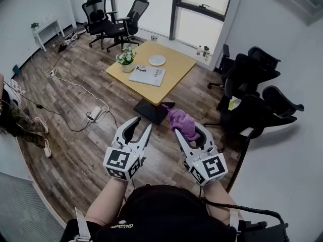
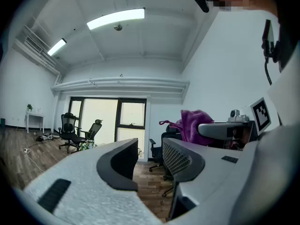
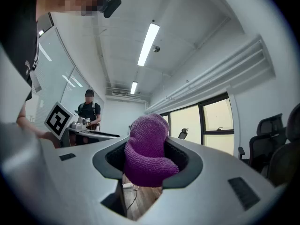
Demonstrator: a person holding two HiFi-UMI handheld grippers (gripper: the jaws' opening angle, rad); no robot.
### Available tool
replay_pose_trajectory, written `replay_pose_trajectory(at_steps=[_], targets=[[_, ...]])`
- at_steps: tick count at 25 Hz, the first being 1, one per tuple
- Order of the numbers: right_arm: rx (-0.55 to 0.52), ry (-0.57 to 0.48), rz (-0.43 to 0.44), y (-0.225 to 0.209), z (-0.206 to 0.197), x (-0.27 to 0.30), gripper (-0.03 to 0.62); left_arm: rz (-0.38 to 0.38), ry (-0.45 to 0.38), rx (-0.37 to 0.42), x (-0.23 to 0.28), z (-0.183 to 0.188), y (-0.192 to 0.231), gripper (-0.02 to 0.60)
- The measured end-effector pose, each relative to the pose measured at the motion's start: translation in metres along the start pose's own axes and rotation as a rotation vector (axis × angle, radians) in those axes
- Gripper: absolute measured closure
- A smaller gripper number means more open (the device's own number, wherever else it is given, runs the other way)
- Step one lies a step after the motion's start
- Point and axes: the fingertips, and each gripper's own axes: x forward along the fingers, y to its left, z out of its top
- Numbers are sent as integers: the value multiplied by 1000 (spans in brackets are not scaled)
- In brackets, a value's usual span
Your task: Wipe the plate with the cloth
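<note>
- The right gripper (image 1: 189, 131) is clamped on a purple cloth (image 1: 182, 122). Its two jaws are closed in against the bunched fabric, which bulges up and out between them.
- The cloth is nowhere near the wooden table (image 1: 177, 67). It hangs over the plank floor (image 1: 75, 150), well short of the table's near corner, close in front of the person holding the grippers.
- The left gripper (image 1: 142, 124) is held level just beside the right one, on the same near side of the table. Its jaws stand a little apart, with only floor showing through the gap, so it holds nothing.
- The white plate (image 1: 157, 60) lies flat on the table's far half, toward the window side, well apart from both grippers and the cloth.
- On the same table, a small potted plant (image 1: 126, 58) stands at the left corner, and a magazine (image 1: 148, 75) lies just in front of the plate.
- Black office chairs (image 1: 252, 79) are grouped to the right of the table, and two more stand beyond it.
</note>
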Motion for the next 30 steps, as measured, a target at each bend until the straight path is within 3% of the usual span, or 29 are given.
replay_pose_trajectory(at_steps=[9, 24, 30], targets=[[77, -17, 15, -16, -4, -1, 414, 20, 1, 3, 9, -1, -1, 414], [84, 18, 39, -64, -28, -16, 414, 71, 39, -7, 47, -22, -22, 414], [89, 27, 58, -86, -39, 5, 414, 93, 47, -15, 70, -29, -9, 414]])
